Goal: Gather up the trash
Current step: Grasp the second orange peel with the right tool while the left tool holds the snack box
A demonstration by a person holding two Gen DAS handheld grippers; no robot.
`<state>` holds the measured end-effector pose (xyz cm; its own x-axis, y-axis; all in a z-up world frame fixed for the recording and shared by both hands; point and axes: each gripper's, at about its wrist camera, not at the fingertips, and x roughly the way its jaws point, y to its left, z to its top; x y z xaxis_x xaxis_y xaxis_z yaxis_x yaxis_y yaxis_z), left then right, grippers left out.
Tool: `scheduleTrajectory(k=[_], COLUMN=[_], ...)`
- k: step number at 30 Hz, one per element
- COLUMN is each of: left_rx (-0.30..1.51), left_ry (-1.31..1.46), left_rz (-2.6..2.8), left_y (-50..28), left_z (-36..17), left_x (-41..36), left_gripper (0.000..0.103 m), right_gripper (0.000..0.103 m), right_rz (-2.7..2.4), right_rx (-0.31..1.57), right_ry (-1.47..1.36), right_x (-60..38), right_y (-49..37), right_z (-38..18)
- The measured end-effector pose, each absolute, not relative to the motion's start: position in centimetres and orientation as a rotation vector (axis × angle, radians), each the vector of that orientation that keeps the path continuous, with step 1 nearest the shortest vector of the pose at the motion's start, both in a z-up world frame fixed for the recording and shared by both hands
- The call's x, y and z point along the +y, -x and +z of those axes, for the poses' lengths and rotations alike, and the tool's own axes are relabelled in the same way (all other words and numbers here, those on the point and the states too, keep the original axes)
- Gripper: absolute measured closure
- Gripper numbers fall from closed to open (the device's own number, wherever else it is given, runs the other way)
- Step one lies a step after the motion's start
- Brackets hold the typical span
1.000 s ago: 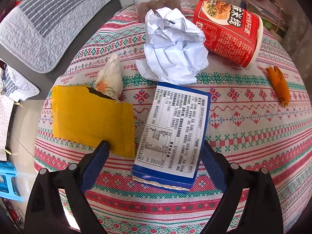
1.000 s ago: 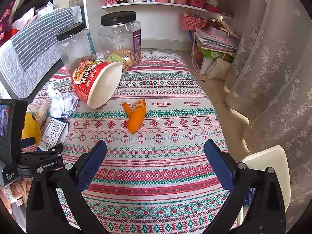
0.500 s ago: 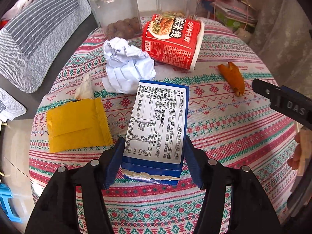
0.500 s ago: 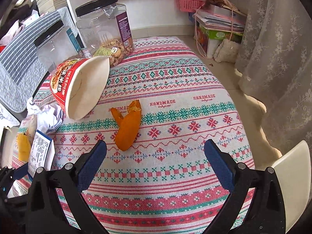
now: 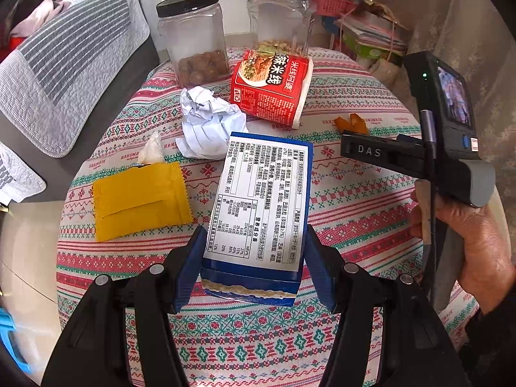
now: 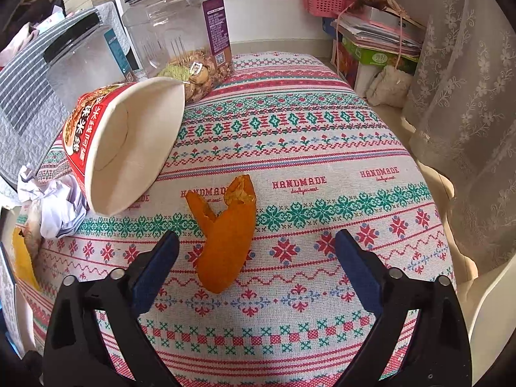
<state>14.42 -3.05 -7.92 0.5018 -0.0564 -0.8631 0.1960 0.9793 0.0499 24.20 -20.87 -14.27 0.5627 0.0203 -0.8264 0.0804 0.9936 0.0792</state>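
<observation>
My left gripper is shut on the blue carton, its pads pressing both long sides, and the carton is lifted off the patterned tablecloth. A yellow wrapper, a crumpled tissue, a ball of white paper and a red noodle cup on its side lie beyond. In the right wrist view the orange peel lies on the cloth between the jaws of my right gripper, which are closing without touching it. The noodle cup is up left of it.
Two clear jars with black lids stand at the table's far edge. A grey striped sofa cushion lies left of the table, shelves and stacked boxes behind, a lace curtain right. A hand holds the right gripper's handle.
The left gripper closed on the blue carton and raised it. The right gripper dropped toward the orange peel, which now sits between its narrowing jaws.
</observation>
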Motion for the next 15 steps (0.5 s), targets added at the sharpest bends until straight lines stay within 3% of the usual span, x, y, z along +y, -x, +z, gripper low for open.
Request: scheduleTrajectory(k=[2,4,6,15], left_rx=[1.040,1.047,1.046,0.990], left_ry=[-0.150,-0.145,-0.139,-0.111], left_rz=[-0.152,-0.145,-0.133,-0.086], left_y=[-14.3,-14.5,-14.6,-14.8], left_z=[-8.1,-8.4,-8.5,-7.4], left_x=[-3.1,-3.0,-2.8,-2.1], left_gripper=[0.044,0.044,0.044,0.044], right_gripper=[0.038,0.065,0.079,0.085], right_rz=[-0.038,-0.018,-0.002,0.033], right_rx=[0.955,0.957,0.964,0.922], right_ry=[-0.079,-0.084,-0.104,-0.118], right_x=[-20.7,-20.7,-20.8,-20.1], right_y=[-24.1,-24.1,-23.9,-21.6], right_z=[-14.2,-13.9,-13.7,-10.8])
